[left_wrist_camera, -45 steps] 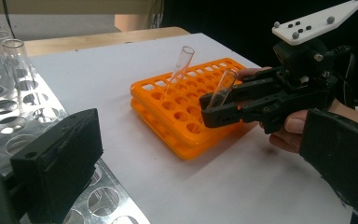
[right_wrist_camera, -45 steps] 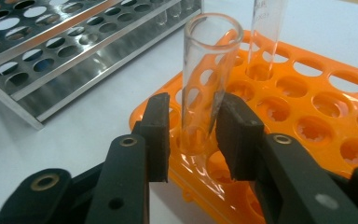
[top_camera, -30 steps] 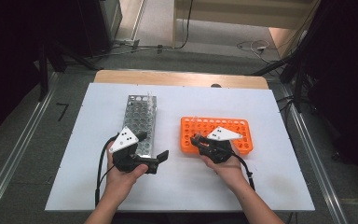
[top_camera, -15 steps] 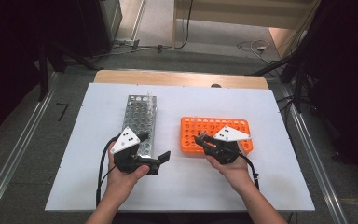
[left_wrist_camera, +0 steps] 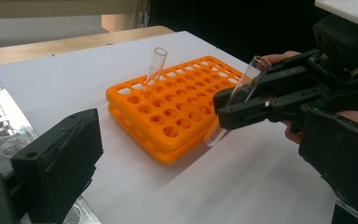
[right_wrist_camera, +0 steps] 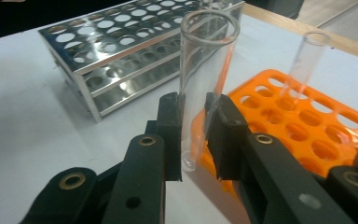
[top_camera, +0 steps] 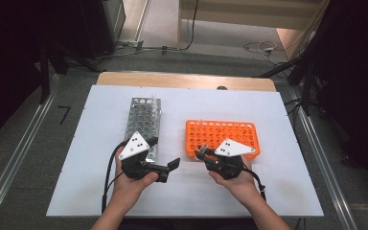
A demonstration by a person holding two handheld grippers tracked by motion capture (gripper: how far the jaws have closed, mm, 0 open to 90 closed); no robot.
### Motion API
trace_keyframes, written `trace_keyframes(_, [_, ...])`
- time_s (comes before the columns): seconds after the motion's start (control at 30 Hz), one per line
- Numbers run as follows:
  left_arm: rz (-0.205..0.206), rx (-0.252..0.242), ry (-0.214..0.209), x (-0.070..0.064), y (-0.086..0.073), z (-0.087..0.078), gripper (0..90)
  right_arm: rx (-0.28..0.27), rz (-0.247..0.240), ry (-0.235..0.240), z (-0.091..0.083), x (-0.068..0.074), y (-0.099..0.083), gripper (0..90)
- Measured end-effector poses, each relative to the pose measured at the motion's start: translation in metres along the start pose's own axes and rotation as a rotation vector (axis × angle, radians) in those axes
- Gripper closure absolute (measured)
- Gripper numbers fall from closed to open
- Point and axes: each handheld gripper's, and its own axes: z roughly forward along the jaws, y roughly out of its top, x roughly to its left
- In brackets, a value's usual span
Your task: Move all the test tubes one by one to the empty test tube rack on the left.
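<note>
Right claw (right_wrist_camera: 193, 135) pinching a tube (right_wrist_camera: 205, 88), tilted, off the orange rack's (top_camera: 230, 136) near-left corner. Left claw (top_camera: 165, 167) spread, idle. I'd upright the tube, then lower it into a hole.

High view looks down from above the near table edge; both gripper views sit low and close, sharing the orange rack (top_camera: 222, 137).

Two racks on the worktop (top_camera: 268, 191): metal rack (top_camera: 143, 124) left, plastic rack (top_camera: 223, 136) right, apart. One tube (left_wrist_camera: 154, 70) stands tilted in plastic rack's far-left corner. Left gripper (top_camera: 165, 165) at metal rack's near end. Right gripper (top_camera: 202, 154) at plastic rack's near-left corner, a held tube (right_wrist_camera: 204, 88) between its fingers (right_wrist_camera: 170, 135), just off the rack edge.
</note>
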Motion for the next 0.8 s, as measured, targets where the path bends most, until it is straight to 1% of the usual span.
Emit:
trace_keyframes(0.1, [0.012,0.008,-0.013,-0.003,0.001,0.001,2.2,0.011,-0.023,0.013,0.002,0.007,0.0,73.8])
trace_keyframes(0.23, [0.022,0.019,-0.041,-0.009,0.001,0.004,9.2,0.025,-0.043,0.032,0.006,0.015,0.0,73.8])
trace_keyframes(0.27, [0.024,0.024,-0.049,-0.01,0.001,0.006,11.6,0.028,-0.049,0.036,0.007,0.017,0.0,73.8])
trace_keyframes(0.33, [0.029,0.033,-0.048,-0.014,0.001,0.008,16.8,0.029,-0.057,0.044,0.008,0.021,0.001,73.8])
trace_keyframes(0.37, [0.028,0.034,-0.054,-0.015,0.001,0.009,20.7,0.031,-0.061,0.049,0.008,0.023,0.001,73.8])
trace_keyframes(0.43, [0.038,0.045,-0.053,-0.018,0.001,0.011,27.3,0.035,-0.064,0.056,0.009,0.027,0.001,73.8])
trace_keyframes(0.5, [0.044,0.05,-0.062,-0.021,0.0,0.013,34.7,0.039,-0.069,0.063,0.01,0.029,0.002,73.9])
trace_keyframes(0.57, [0.063,0.058,-0.072,-0.024,0.0,0.015,40.0,0.044,-0.073,0.07,0.01,0.032,0.002,73.8])
trace_keyframes(0.63, [0.094,0.068,-0.068,-0.028,-0.001,0.016,45.5,0.047,-0.079,0.073,0.011,0.034,0.002,73.8])
trace_keyframes(0.8, [0.138,0.068,-0.055,-0.035,-0.001,0.019,57.7,0.052,-0.089,0.093,0.012,0.039,0.003,73.8])
